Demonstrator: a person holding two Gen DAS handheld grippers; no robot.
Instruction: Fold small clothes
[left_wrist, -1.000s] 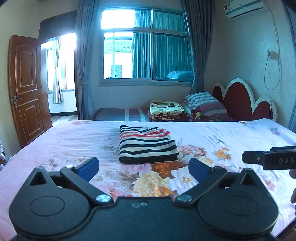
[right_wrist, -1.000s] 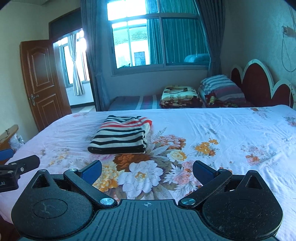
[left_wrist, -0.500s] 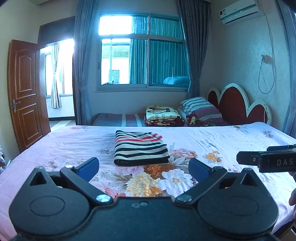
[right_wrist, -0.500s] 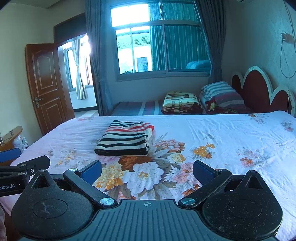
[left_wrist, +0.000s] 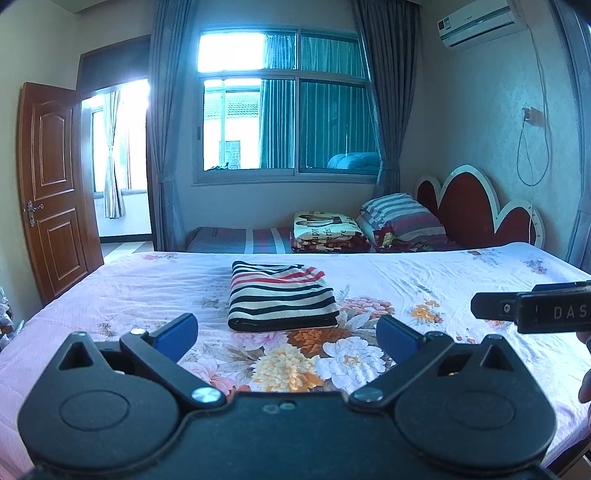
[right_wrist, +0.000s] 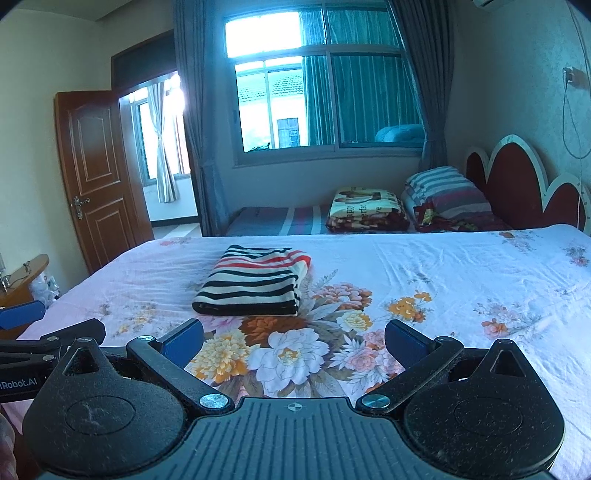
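A striped garment (left_wrist: 280, 297) in black, cream and red lies folded into a neat rectangle on the floral bed sheet (left_wrist: 424, 288). In the right wrist view the same folded garment (right_wrist: 255, 282) sits left of centre on the sheet (right_wrist: 443, 280). My left gripper (left_wrist: 286, 332) hovers open over the near part of the bed, well short of the garment, nothing between its blue pads. My right gripper (right_wrist: 293, 341) is open too, empty, at a similar distance. Each gripper shows at the edge of the other's view.
Pillows and a folded blanket (left_wrist: 328, 230) lie on a second bed behind, by the red headboard (left_wrist: 476, 206). A wooden door (left_wrist: 51, 184) stands open at left. A small wooden stand (right_wrist: 22, 280) is beside the bed's left edge.
Both grippers have drawn back and tilted upward, so the folded garment looks smaller and farther away. Both jaws stay open and empty.
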